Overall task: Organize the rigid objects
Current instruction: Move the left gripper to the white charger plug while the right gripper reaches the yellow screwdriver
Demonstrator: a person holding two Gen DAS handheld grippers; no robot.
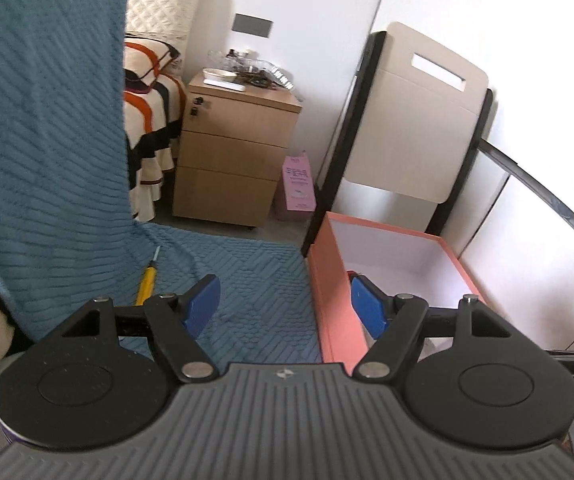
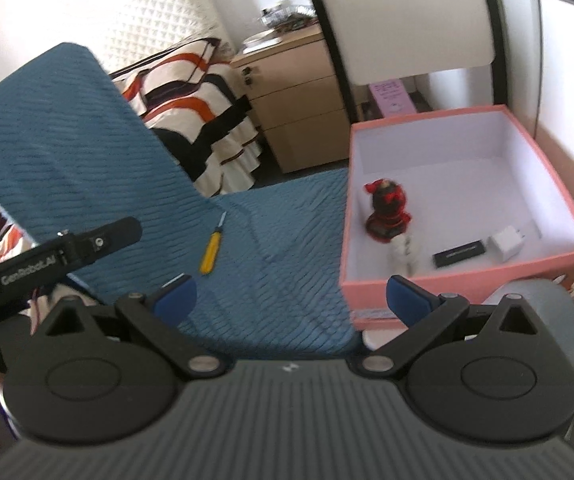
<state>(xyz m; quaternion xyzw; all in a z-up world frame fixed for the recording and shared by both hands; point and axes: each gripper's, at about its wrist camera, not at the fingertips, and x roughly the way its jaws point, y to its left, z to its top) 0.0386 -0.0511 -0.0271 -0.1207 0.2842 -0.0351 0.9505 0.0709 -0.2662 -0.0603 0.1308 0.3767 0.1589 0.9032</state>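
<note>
Blue textured blanket, woven ribbed/herringbone weave, covers the seat and drapes up over a backrest at left. Yellow-handled screwdriver lies flat on the blanket, slim metal shaft pointing away from the cameras, well apart from the box; in the left wrist view the same screwdriver sits just past the left finger. Pink cardboard box, square, open top, smooth white inside, stands at the blanket's right edge. Inside it: a small red-and-black figurine upright near the left wall, glossy, with a red bow on top; a blurred white item just in front of it, can't tell what; a flat black rectangular bar lying on the floor of the box; a white cube charger with prongs just beside the bar. Left gripper: black plastic linkage, blue pads spread wide apart, holding nothing, hovering over the blanket with the right pad in front of the box's near wall. Right gripper: same build, blue pads wide apart, empty, hovering over the blanket's near edge and the box's front corner. Background: light wood three-drawer cabinet with clutter on top, striped orange/black/cream bedding, quilted white headboard, pink carton on the floor, folded cream panel with black frame against the wall.
</note>
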